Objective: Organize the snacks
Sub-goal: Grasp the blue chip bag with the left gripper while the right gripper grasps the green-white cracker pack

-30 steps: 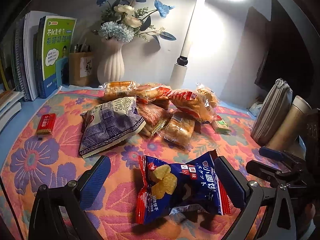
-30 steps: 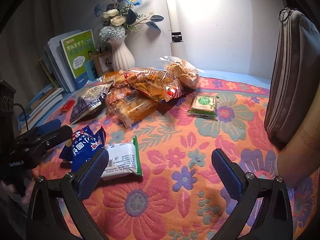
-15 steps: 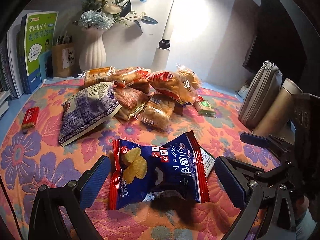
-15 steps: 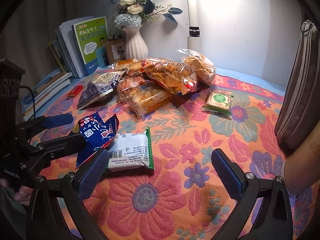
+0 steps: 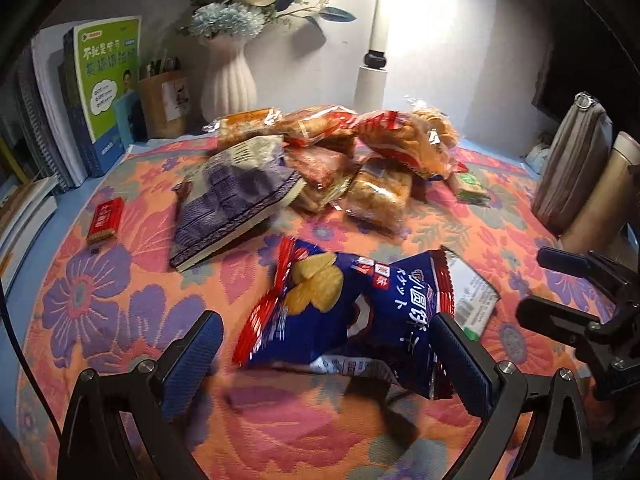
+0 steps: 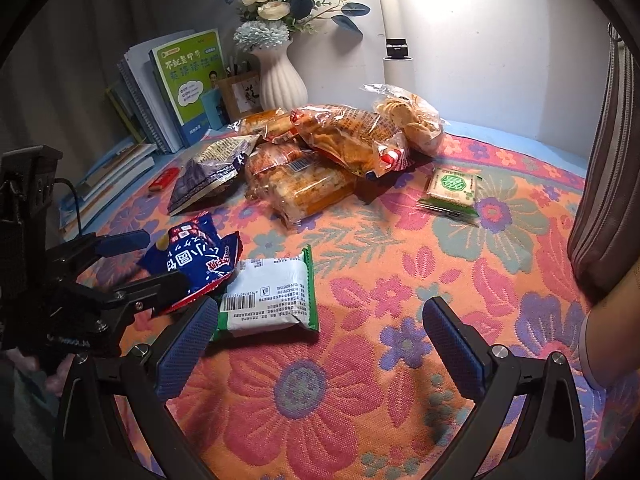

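Note:
A blue and red chip bag lies on the flowered cloth between the wide-open fingers of my left gripper, its right end against the right finger. The bag also shows in the right wrist view, partly on a white and green biscuit pack. My right gripper is open and empty, with that pack by its left finger. A pile of snack bags lies further back. A purple bag lies left of the pile. A green cracker pack lies to the right.
A small red packet lies at the left. Books, a white vase and a lamp base stand along the back wall. A grey pouch and a tan cylinder stand at the right.
The left gripper has moved in over the chip bag, and the bag has shifted right toward the biscuit pack. The right gripper has edged closer to the biscuit pack.

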Demonstrator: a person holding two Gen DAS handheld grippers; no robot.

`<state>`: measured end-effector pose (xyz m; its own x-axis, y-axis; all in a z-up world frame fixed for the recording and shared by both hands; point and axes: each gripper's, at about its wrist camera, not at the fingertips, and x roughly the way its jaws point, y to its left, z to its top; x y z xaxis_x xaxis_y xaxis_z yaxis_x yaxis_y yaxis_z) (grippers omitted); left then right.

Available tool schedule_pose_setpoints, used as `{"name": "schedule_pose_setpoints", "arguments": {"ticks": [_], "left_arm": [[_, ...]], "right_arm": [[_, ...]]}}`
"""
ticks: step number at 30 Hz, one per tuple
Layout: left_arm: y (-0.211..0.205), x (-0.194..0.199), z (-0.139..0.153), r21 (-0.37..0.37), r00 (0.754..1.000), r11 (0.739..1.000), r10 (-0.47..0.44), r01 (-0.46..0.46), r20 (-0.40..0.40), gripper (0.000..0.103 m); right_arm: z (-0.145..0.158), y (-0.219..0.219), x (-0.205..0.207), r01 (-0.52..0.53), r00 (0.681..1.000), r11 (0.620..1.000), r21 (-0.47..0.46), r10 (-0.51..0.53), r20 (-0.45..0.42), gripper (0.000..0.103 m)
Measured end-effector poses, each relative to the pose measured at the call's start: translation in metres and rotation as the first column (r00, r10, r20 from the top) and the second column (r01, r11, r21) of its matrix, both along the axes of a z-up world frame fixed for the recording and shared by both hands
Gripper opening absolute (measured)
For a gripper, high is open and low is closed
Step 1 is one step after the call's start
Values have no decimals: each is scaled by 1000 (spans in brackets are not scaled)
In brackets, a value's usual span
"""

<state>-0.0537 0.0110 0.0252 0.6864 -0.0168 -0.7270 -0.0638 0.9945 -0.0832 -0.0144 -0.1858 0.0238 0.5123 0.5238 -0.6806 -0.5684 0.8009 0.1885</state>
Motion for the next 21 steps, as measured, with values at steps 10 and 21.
{"name": "schedule_pose_setpoints", "arguments": {"ticks": [10,21], "left_arm": [[62,-19,1,-205,995,974,94,-97,-24,97],[23,41,-5,-208,994,975,65,-83,-92,82]], "right_arm": [[-21,7,-11,-78,934,975,209,145,-327,85],[-16,42,23,-39,957,991,127,73,-280,75]]}}
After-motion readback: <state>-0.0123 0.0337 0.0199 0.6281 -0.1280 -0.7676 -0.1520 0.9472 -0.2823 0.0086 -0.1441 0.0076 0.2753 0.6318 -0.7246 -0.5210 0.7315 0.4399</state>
